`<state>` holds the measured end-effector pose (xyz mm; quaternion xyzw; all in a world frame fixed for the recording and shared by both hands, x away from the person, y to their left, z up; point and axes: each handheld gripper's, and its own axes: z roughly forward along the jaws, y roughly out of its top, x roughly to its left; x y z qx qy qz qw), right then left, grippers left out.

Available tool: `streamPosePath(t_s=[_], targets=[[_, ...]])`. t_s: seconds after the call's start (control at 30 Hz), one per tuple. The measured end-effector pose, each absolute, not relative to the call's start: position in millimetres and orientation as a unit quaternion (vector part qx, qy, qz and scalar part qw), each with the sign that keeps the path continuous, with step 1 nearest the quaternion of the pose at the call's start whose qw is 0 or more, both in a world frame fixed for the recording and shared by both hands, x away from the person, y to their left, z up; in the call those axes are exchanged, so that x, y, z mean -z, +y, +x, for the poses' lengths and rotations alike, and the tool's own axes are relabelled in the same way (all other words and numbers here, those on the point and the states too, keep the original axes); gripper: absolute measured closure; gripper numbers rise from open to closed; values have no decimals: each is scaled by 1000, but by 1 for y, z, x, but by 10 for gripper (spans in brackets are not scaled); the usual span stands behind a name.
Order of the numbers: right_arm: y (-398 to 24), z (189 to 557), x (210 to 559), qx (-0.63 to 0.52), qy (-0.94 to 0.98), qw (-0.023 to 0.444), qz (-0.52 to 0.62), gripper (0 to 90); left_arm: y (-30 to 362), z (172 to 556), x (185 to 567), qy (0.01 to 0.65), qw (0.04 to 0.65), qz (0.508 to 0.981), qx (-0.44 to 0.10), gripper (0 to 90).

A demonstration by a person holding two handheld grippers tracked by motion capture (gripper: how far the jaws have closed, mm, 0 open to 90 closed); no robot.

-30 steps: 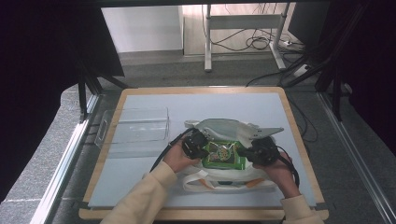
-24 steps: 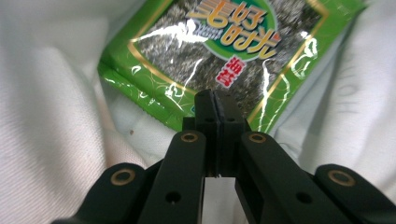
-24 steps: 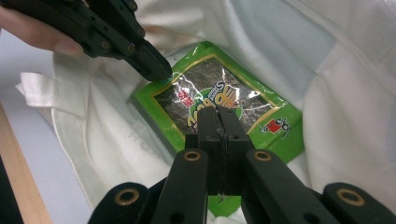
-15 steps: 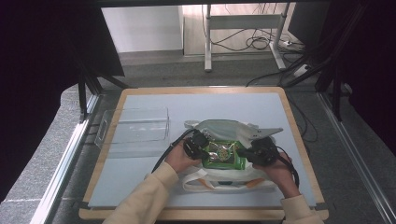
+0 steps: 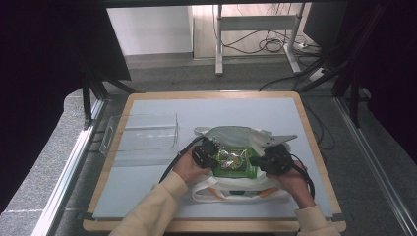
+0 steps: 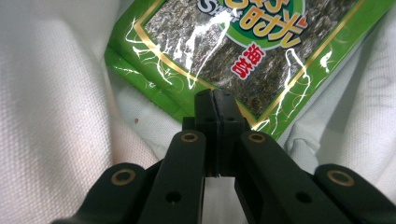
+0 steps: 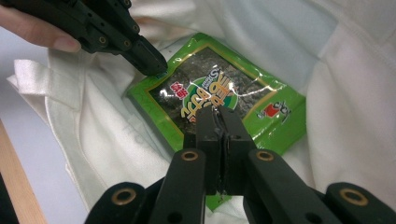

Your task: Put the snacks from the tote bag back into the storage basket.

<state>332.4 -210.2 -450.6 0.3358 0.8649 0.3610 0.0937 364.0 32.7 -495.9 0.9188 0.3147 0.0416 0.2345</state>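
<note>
Seaweed packet (image 7: 219, 98) (inside white bag (image 7: 107, 135)) lies between both closed fingers (image 7: 208, 126).

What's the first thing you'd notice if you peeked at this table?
The shiny green seaweed packet lying in the open white cloth bag near the front of the table. Black tongs press in from both sides: the left tongs and the right tongs. A clear plastic box sits to the left.

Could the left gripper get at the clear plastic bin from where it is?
Probably yes. The left gripper sits shut at the green seaweed packet in the white tote bag; bare table lies between it and the clear plastic bin to its left.
</note>
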Motion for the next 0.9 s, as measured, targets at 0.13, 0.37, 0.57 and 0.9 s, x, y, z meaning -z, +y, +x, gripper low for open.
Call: streamPosePath(t_s=[0.13,0.37,0.57,0.9], targets=[[-209,333,451,-359,865,93,337,862,33,365,497,318,236,918,-35,900],[-207,334,452,-352,862,94,353,751,34,367,499,321,237,916,-28,900],[-206,339,450,-348,844,87,399,503,34,367,500,324,241,914,-26,900],[-193,357,458,-280,836,63,468,421,34,367,499,324,244,914,-24,900]])
